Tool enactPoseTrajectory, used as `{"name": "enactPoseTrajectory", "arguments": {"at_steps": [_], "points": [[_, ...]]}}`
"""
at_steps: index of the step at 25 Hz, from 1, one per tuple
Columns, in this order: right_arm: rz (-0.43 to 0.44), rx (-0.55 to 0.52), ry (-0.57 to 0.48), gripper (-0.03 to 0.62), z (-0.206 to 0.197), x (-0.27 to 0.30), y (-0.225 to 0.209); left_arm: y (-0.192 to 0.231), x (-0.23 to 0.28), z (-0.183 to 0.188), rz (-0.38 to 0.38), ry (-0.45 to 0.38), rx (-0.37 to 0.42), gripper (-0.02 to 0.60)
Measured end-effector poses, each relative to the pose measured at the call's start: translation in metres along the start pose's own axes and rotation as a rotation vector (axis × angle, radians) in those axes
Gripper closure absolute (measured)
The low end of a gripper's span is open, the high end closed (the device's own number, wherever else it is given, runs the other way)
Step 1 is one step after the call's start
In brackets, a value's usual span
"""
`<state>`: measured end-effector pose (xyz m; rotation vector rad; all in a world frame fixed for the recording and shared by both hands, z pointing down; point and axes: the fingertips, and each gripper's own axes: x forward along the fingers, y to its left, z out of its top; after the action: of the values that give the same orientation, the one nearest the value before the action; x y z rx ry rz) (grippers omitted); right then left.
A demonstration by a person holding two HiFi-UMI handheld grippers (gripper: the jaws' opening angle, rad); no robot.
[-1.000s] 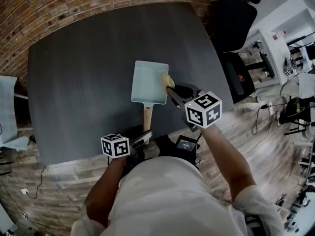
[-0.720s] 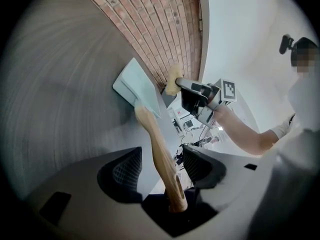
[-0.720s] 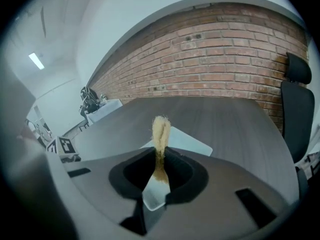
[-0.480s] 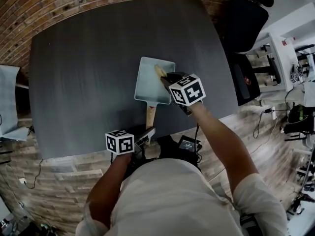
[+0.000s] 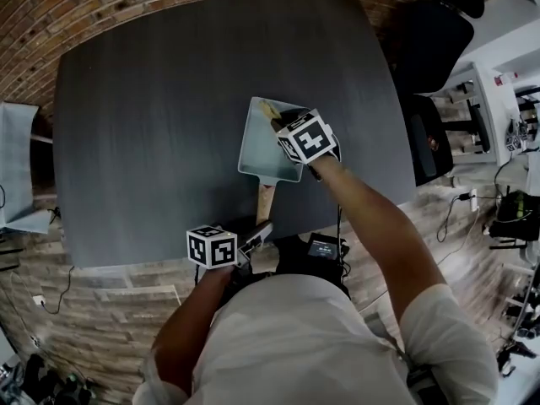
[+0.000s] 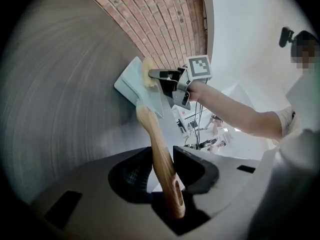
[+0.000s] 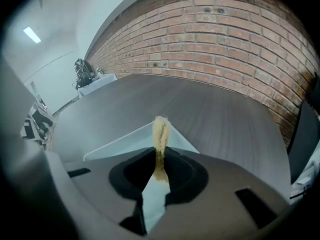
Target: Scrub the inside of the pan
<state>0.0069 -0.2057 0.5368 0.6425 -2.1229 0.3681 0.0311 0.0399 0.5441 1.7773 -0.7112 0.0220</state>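
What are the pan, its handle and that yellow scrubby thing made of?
Handle: looks like wood, tan, smooth, slightly glossy.
Pan: probably coated metal, pale blue-green, matte; hard to be sure.
Scrubber: fuzzy yellowish fibres, maybe sponge or cloth.

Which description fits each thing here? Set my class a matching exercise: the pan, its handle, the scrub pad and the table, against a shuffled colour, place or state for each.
Things
1. pan
2. wooden handle
3. scrub pad
4. table

Descriptions
A. dark grey, carries the pan
B. pale blue, rectangular
C. between the jaws of the left gripper
D. pinched in the right gripper

Pairs: 1-B, 2-C, 3-D, 4-A.

Note: the left gripper's jaws have just been closing, with the wooden handle between them.
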Motion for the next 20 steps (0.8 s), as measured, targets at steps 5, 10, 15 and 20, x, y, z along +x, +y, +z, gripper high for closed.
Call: {"name": "enactPoseTrajectory", "arguments": {"at_steps": [5, 10, 15, 20], "points": [[-0.074, -0.105, 0.060, 0.536, 0.007, 0.013, -0.006, -0.001, 0.002, -0.001, 0.022, 0.025, 0.021, 0.446], [-0.133, -0.306, 0.133, 0.536, 0.018, 0.027, -0.005, -0.001, 0.000, -0.003, 0.026, 0.059, 0.055, 0.445], [-0.133, -0.511, 0.205, 0.536, 0.015, 0.037, 0.010, -0.001, 0.001, -0.003, 0.030, 0.095, 0.099, 0.443], [-0.089, -0.601, 0.256, 0.536, 0.008, 0.040, 0.023, -0.001, 0.001, -0.004, 0.034, 0.122, 0.132, 0.435]]}}
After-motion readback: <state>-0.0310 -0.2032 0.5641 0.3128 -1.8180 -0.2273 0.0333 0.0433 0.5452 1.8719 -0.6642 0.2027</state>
